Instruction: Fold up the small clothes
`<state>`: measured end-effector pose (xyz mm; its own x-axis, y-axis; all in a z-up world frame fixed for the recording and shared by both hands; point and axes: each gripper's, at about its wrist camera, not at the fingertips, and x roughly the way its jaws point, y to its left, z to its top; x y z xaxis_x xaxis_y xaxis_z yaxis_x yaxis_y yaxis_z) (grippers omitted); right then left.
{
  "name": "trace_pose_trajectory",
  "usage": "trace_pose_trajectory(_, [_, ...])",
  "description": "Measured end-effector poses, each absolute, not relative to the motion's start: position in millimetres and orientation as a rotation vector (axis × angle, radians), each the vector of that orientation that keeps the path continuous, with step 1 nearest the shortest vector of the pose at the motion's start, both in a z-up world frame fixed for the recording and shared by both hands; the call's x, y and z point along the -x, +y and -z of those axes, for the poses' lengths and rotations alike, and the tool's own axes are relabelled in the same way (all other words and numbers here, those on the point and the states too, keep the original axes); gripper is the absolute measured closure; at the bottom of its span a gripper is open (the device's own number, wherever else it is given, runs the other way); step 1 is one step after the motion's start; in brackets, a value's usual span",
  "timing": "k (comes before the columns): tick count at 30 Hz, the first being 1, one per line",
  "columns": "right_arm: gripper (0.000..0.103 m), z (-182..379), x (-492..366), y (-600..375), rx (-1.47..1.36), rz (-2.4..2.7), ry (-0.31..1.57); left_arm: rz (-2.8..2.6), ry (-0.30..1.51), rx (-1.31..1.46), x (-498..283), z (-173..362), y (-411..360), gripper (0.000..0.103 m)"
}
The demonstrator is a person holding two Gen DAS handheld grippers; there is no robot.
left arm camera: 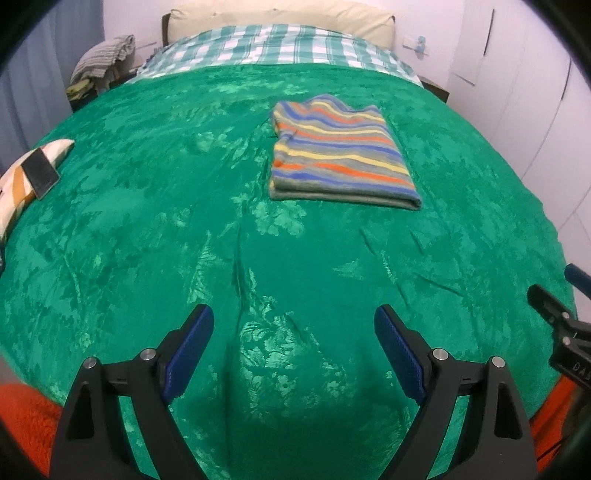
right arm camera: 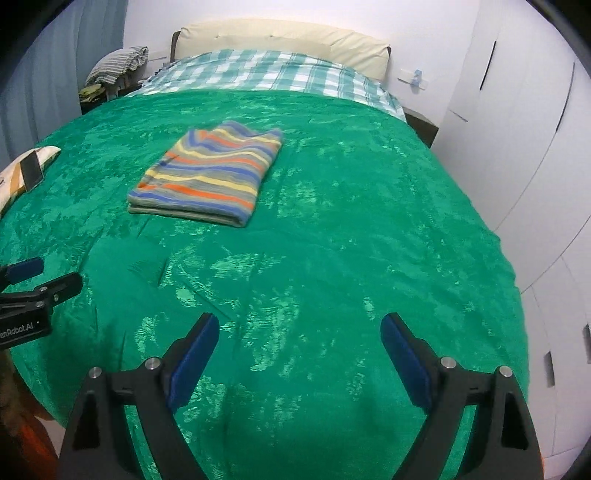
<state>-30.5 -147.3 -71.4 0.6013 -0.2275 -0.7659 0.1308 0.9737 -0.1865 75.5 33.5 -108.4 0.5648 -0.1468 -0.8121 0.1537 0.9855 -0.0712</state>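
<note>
The shirt (left arm camera: 341,153) is a soft knit thing, striped grey, blue, yellow and orange, folded into a neat thick rectangle with the fold edge facing the near side. It sits on the blanket (left arm camera: 184,240), a shiny green plush spread with a leafy pattern pressed into it, a few shallow creases running through the middle. Further back there's a green-and-white checked sheet (left arm camera: 280,46) and a padded cream headboard (left arm camera: 280,18).

Far left edge of the bed has a cushion (left arm camera: 22,181) with orange stripes and a dark flat phone (left arm camera: 40,171) lying on it. A heap of striped clothes (left arm camera: 105,59) is piled beyond the far left corner.

The left wrist view has the shirt slightly right of centre and catches some fuzzy orange fabric (left arm camera: 26,417) at the near left corner. The right wrist view puts the shirt left of centre and shows way more of the white wardrobe (right arm camera: 517,129) along the right side.

Both tongs are spread wide with nothing in them. The left gripper (left arm camera: 293,325), blue ribbed pads (left arm camera: 190,354), hangs over bare blanket on the near side, well apart from the shirt. Same deal with the right gripper (right arm camera: 299,332): empty, over bare blanket, shirt far off to its left.
</note>
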Motion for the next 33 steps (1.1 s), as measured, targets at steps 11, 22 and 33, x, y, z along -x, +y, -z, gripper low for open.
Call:
trace_pose_trajectory(11, [0.015,77.0,29.8,-151.6,0.124,0.223,0.921,0.156,0.978,-0.010,-77.7,119.2,36.9,0.013])
trace_pose_trajectory(22, [0.015,85.3,27.5,-158.6,0.124,0.248,0.949,0.137,1.003,-0.012,-80.3,128.0,41.1,0.013])
trace_pose_trajectory(33, [0.015,98.9,22.0,-165.9,0.013,0.151,0.970,0.156,1.041,0.057,-102.7,136.7,59.6,0.013])
